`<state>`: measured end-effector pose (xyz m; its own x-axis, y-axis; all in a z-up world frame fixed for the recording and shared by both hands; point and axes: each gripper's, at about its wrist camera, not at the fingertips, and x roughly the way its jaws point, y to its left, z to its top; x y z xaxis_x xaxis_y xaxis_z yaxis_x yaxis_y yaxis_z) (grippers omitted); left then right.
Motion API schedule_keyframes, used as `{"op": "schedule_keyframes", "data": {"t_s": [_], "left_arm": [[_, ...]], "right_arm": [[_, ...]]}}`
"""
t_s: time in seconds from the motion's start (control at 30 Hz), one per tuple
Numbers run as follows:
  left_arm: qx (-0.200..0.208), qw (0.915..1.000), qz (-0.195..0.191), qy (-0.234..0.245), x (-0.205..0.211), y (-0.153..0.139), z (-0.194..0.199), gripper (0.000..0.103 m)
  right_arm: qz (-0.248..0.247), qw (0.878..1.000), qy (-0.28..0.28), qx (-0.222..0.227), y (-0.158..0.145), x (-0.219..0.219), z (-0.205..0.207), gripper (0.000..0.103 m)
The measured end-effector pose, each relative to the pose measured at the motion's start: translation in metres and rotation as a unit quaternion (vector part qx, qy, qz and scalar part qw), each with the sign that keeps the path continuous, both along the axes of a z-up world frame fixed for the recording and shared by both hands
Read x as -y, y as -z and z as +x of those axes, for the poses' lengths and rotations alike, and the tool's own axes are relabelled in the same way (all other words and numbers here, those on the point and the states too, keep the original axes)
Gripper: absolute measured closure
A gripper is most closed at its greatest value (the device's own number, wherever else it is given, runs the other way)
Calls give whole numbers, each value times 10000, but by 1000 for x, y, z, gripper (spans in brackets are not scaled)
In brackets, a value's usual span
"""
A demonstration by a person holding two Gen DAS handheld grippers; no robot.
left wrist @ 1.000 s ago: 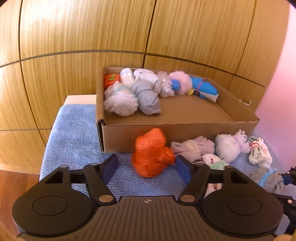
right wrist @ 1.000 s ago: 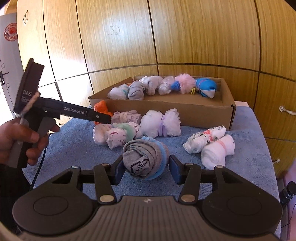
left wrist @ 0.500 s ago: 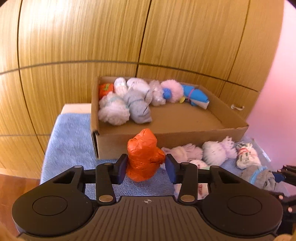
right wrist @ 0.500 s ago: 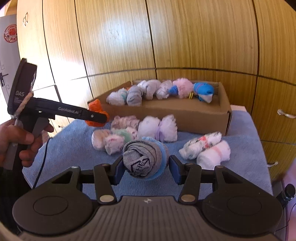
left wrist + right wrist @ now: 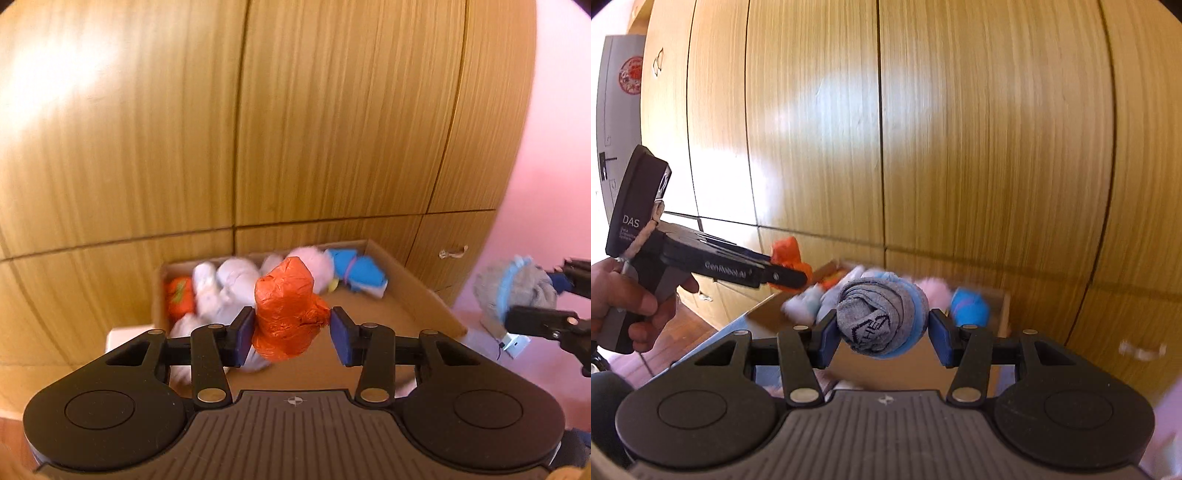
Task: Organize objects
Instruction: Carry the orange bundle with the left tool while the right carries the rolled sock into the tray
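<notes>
Lifted since a second ago: both bundles up off the blue towel and carried toward the cardboard box [image 5: 417, 291], with both cameras tilted up so that wood panelling [image 5: 332, 129] fills most of each view.

Far left in the right wrist view, a hand [image 5: 626, 299] wrapped round the grey grip of the left gripper [image 5: 790, 275], seen side-on, black body marked with white lettering. Clamped at its tip, the orange sock bundle [image 5: 786, 253], held in the air near the left end of the box [image 5: 1003, 314].

In the left wrist view, the same left gripper [image 5: 291, 330] with blue pads [image 5: 243, 334] pressed on both sides of the orange sock bundle [image 5: 290, 314], raised in front of and above the box. Inside the box along the far wall, from left to right: a small orange bundle [image 5: 179, 299], blurred white and grey bundles [image 5: 225, 288], a pink fluffy bundle [image 5: 317, 264] partly hidden behind the held one, and a blue bundle [image 5: 360, 273]. Near floor of the box bare cardboard.

Further right in that view, against the pink wall [image 5: 546, 166], the right gripper [image 5: 546, 306] seen from the side, closed on the grey and blue sock ball [image 5: 513, 290], level with the right end of the box.

In the right wrist view, the right gripper [image 5: 882, 332] with its fingers [image 5: 938, 338] squeezing the grey and blue sock ball [image 5: 881, 321], dark lettering facing the camera, held in the air over the near part of the box. Behind it, blurred by motion, pink [image 5: 936, 291] and blue [image 5: 969, 308] bundles at the far right of the box.
</notes>
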<state>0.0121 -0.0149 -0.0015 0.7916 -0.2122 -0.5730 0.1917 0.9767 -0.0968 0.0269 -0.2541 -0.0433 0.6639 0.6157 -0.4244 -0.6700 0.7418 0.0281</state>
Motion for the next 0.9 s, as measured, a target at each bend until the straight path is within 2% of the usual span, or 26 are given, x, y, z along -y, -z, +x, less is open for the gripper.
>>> {"op": "schedule_keyframes", "data": {"t_s": [0.1,0.17,0.37,0.63,0.8,0.9], "left_arm": [[-187,9998,28,73,8,4,28,52],[-415,9991,-89,78,10,13,47,52],[-802,9968,-3,69,15,46,80,52],[-1210,9924,31,213,8,80,107,52],[-1413,9892,-162,341,0,89,113,52],[-1497,9873,-405,345,-9,89,116,52]], "right_arm": [[-72,9999,-108,-58,-3,-11,29,56],[-133,9997,-179,-135,0,-20,48,56],[-520,9968,-413,-441,26,-49,94,56],[-1202,9870,-793,-716,69,-85,134,56],[-1458,9801,-991,-908,80,-98,155,56],[-1545,9772,-1097,-962,81,-100,158,56]]}}
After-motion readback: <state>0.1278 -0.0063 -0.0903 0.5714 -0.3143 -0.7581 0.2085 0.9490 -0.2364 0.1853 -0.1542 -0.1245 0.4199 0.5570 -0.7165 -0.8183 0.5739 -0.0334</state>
